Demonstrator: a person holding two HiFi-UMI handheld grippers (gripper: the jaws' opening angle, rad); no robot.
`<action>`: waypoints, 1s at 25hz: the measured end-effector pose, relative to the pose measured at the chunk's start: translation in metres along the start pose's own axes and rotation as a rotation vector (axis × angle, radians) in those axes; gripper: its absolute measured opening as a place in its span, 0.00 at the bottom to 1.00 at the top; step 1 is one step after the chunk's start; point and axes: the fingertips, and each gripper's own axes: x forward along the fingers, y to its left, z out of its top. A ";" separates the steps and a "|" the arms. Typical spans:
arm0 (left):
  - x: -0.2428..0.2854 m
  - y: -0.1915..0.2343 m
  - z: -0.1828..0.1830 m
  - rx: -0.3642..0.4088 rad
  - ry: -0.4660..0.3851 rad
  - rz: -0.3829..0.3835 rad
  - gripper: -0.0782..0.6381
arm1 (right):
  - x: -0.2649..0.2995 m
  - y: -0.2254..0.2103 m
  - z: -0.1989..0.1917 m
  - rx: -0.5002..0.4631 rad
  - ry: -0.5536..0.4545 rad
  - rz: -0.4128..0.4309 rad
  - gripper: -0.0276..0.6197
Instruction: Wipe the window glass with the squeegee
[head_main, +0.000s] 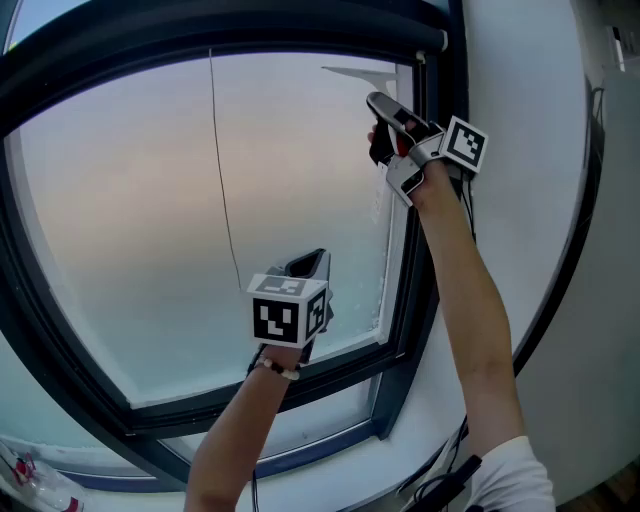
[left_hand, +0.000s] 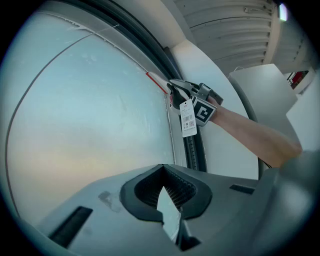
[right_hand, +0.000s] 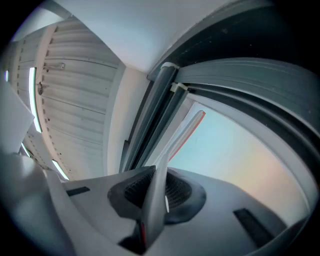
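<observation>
Right claw (right_hand: 154, 195), squeegee (right_hand: 183, 136) at window glass (head_main: 150, 220)

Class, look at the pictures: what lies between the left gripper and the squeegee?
Only bare window glass. The head view shows nothing else between the left gripper and the squeegee, which the right gripper holds.

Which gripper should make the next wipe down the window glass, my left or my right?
Right. The right gripper is shut on the squeegee, whose blade is already up by the top right corner of the window glass. The left gripper is lower down, jaws together on nothing.
</observation>
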 end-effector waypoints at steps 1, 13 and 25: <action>0.000 0.001 -0.002 0.001 0.000 0.000 0.11 | 0.000 -0.005 0.003 0.004 -0.010 -0.015 0.09; 0.001 -0.002 -0.009 -0.010 0.001 -0.010 0.11 | -0.010 -0.015 0.000 -0.117 -0.018 -0.176 0.10; -0.006 -0.003 -0.029 -0.032 0.027 -0.018 0.11 | -0.048 -0.026 -0.049 0.032 -0.012 -0.130 0.10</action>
